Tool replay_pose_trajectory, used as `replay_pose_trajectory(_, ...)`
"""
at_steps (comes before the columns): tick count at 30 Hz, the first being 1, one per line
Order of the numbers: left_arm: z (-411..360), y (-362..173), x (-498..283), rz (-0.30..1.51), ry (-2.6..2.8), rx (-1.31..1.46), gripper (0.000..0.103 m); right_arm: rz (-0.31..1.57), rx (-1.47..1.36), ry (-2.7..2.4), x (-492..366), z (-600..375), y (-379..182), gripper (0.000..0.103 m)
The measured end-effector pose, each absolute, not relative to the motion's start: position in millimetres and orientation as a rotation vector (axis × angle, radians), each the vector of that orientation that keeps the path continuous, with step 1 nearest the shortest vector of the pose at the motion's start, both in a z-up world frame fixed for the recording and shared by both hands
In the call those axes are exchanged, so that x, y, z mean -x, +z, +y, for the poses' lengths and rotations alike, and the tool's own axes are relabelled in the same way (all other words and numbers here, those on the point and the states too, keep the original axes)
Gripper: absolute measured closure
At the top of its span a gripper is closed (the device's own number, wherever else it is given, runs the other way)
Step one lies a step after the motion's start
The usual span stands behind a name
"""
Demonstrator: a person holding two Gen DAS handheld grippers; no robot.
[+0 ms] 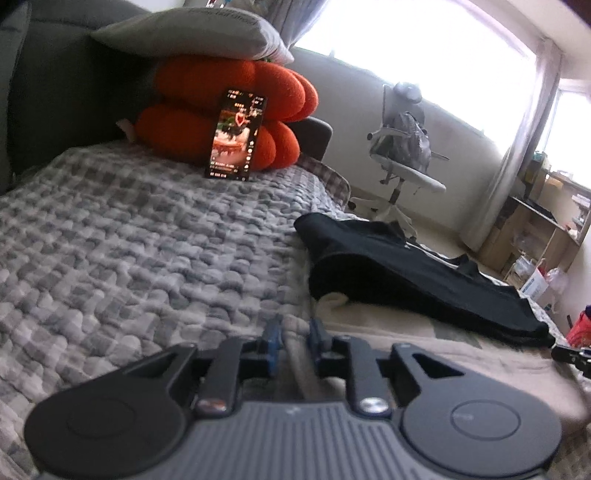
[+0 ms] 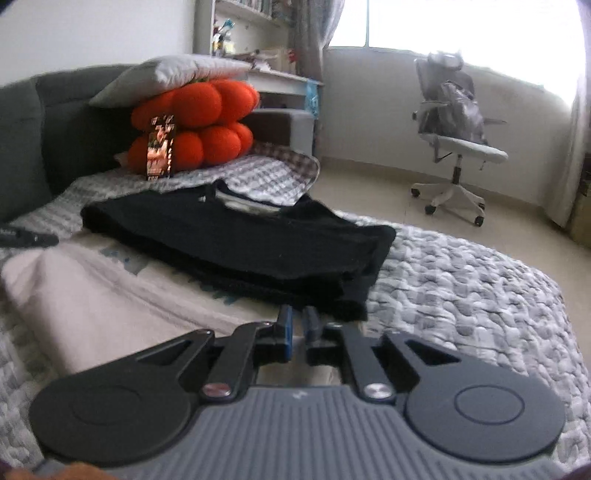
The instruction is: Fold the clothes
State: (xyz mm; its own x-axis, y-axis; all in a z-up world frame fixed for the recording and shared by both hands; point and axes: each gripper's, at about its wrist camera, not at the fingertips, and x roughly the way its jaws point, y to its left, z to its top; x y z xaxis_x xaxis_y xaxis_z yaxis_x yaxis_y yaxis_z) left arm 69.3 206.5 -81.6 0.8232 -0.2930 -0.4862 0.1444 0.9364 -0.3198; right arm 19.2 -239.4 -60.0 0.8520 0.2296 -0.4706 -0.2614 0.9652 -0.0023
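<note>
A beige garment lies spread on the bed, also in the right wrist view. A folded black garment rests on its far part, seen too in the right wrist view. My left gripper is shut on a fold of the beige garment's edge. My right gripper is shut on the beige garment's edge just in front of the black garment. The right gripper's tip shows at the right edge of the left wrist view.
A grey checked quilt covers the bed. An orange cushion under a grey pillow stands at the headboard, with a lit phone leaning on it. A white office chair stands on the floor. Shelves stand by the window.
</note>
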Motion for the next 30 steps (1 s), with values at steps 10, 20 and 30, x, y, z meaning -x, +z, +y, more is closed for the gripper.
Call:
replay_pose_trajectory(10, 210, -79, -74, 0.583, -0.245, 0.308, 0.072, 0.553, -0.085, 0.247, -20, -260, -60, 0.055)
replay_pose_trajectory(20, 201, -66, -62, 0.488, -0.213, 0.224, 0.103, 0.475, -0.011, 0.201, -7, -252, -57, 0.093)
replay_pose_trajectory(30, 205, -64, -66, 0.523, -0.231, 0.252, 0.098, 0.455, 0.061, 0.192, -6, -243, -53, 0.093)
